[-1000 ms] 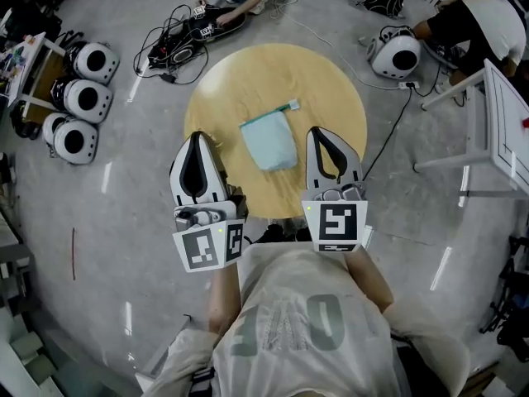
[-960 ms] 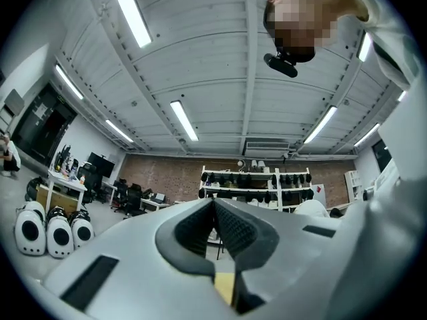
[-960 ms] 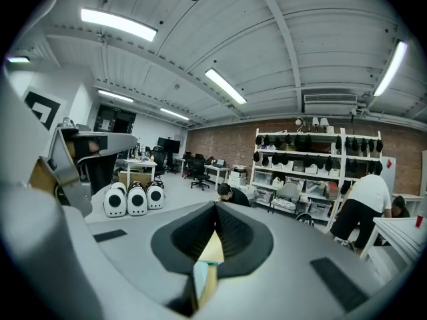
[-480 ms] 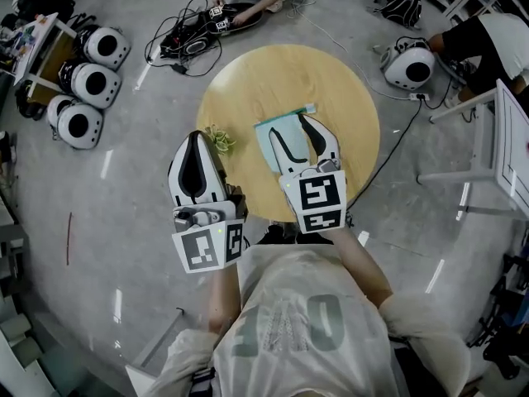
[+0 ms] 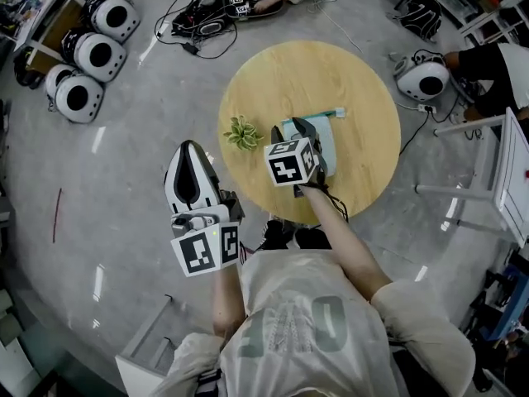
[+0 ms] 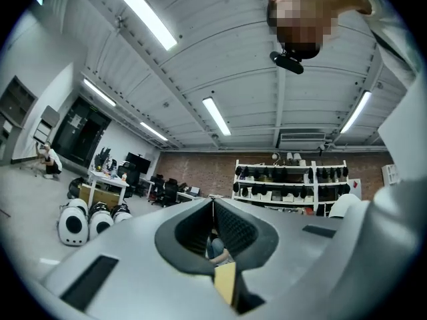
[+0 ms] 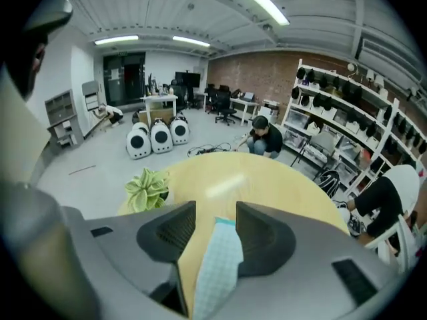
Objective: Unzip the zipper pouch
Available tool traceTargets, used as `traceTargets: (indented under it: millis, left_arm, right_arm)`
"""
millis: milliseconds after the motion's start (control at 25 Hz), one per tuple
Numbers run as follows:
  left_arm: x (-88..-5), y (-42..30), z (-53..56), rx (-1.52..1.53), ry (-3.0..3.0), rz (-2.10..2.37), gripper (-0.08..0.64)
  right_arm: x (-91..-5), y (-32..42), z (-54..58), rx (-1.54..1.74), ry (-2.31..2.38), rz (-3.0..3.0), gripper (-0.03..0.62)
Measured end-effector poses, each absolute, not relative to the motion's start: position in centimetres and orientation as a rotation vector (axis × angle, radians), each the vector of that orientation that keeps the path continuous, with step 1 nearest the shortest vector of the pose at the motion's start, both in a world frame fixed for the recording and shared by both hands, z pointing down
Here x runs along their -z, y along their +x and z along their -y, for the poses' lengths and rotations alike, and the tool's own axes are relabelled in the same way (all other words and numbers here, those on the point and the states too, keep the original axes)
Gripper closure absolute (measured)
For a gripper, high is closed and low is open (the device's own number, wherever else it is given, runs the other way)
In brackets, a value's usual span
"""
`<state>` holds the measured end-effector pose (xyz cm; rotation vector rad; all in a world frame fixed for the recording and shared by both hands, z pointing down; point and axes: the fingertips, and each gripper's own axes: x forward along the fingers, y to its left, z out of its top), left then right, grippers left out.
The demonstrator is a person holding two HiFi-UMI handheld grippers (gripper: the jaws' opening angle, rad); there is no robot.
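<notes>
Pale teal, grid-textured zipper pouch (image 7: 217,265) flat near centre of round wooden table (image 5: 347,81), unpressed between jaws of right hand-held gripper (image 7: 215,212), just opened wide. Beyond table edge, left hand-held gripper (image 6: 213,209) closed, empty. Grey concrete floor (image 5: 124,139).

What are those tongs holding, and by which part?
Nothing. The right tongs have just been opening over the pouch, which lies between them ungripped. The left tongs are shut, empty.

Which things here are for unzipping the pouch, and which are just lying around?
For the job: zipper pouch; right claw, its jaws just opening, the pouch seen between them; left claw, shut; table.
Just lying about: little plant; white pods and cables on the floor.
</notes>
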<state>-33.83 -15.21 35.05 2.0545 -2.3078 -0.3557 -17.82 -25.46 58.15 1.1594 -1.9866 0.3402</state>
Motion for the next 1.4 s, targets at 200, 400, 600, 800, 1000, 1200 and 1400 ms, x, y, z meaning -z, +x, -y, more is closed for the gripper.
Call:
traceTargets:
  millis: [200, 400, 600, 800, 1000, 1200, 1400]
  left_arm:
    - [-37.8, -37.5, 14.0, 0.352, 1.935, 2.340, 0.532]
    - [-39.1, -38.9, 13.1, 0.357, 1.890, 2.344, 0.532]
    - [-39.3, -39.8, 12.6, 0.364, 1.864, 2.356, 0.532]
    - [-39.0, -39.6, 12.8, 0.381, 1.871, 2.358, 0.532]
    - [-38.0, -37.4, 13.6, 0.391, 1.940, 2.320, 0.532]
    - [-36.1, -33.8, 14.1, 0.410, 2.040, 2.264, 0.532]
    - [-33.1, -29.7, 15.3, 0.449, 2.174, 2.200, 0.532]
  right_arm:
    - [-63.5, -17.8, 26.3, -0.382, 1.145, 1.799, 0.423]
    - [-66.3, -16.5, 26.7, -0.443, 1.180, 1.655, 0.448]
    - [-66.6, -15.9, 26.9, -0.463, 1.222, 1.613, 0.522]
    - [-64.5, -15.6, 27.6, -0.457, 1.282, 1.670, 0.555]
    - [-59.9, -15.5, 29.2, -0.472, 1.348, 1.821, 0.558]
    - [-52.6, -15.2, 30.5, -0.463, 1.419, 2.059, 0.558]
    - [-43.7, -13.5, 29.9, -0.413, 1.460, 2.325, 0.559]
